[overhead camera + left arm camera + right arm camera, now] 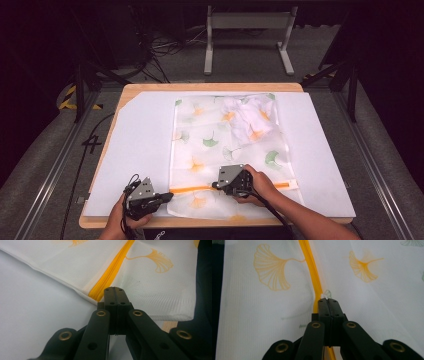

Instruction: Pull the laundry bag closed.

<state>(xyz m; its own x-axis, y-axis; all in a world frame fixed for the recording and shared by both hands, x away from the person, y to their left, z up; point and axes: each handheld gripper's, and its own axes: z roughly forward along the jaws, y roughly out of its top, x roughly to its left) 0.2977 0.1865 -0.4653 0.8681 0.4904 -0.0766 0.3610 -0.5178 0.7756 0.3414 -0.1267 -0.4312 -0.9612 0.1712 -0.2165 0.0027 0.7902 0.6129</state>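
Observation:
A white mesh laundry bag (pixel 220 142) printed with ginkgo leaves lies flat on the table, and a crumpled white garment (pixel 250 120) sits inside it at the far right. An orange zipper (pixel 192 189) runs across the bag's near end. My left gripper (pixel 169 196) is shut on the bag's left edge, right at the zipper's end (pixel 110 272). My right gripper (pixel 215 186) is partway along the zipper (pixel 310 262), its jaws shut on the small translucent pull (pixel 327 293). The bag's near left corner (pixel 185 315) lies just beyond the left gripper (pixel 115 288).
A white mat (pixel 140 145) covers the wooden table (pixel 210 86) under the bag. Behind the table stand a grey metal frame (pixel 247 22) and loose cables (pixel 165 47) on the floor. Dark rails run along both sides of the table.

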